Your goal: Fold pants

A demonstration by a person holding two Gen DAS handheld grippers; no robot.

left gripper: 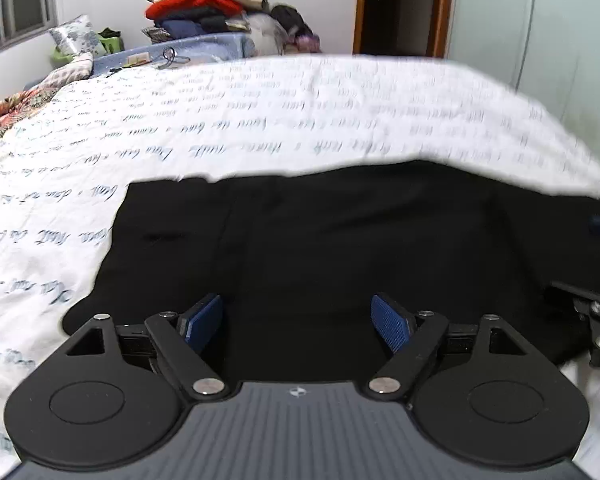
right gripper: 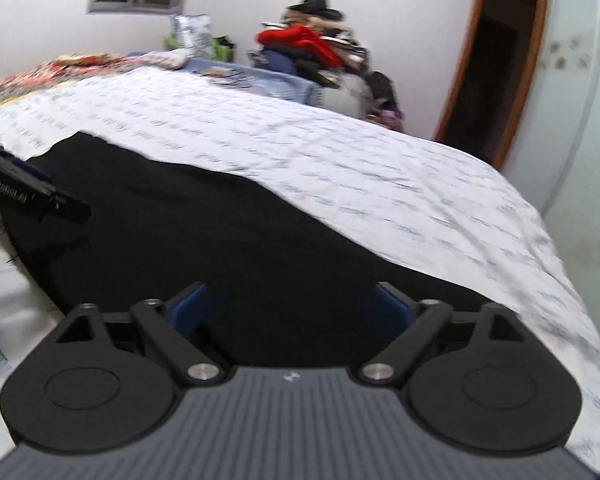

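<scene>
Black pants [left gripper: 320, 240] lie flat on a white bedsheet with script print [left gripper: 260, 120]; they also show in the right wrist view [right gripper: 220, 232]. My left gripper [left gripper: 298, 320] is open, its blue pads [left gripper: 204, 320] apart just above the near edge of the pants, holding nothing. My right gripper [right gripper: 290, 312] is open too, its blue pads [right gripper: 188, 308] apart over the near part of the pants, empty. The right gripper's body shows at the right edge of the left wrist view [left gripper: 592, 316]. The left gripper's body shows at the left of the right wrist view [right gripper: 24, 188].
A pile of clothes with a red garment [left gripper: 196, 4] sits on a blue bin [left gripper: 204, 46] beyond the bed. A patterned quilt [left gripper: 16, 108] lies at the far left. A doorway [left gripper: 400, 4] and a pale wardrobe [left gripper: 540, 20] stand at the right.
</scene>
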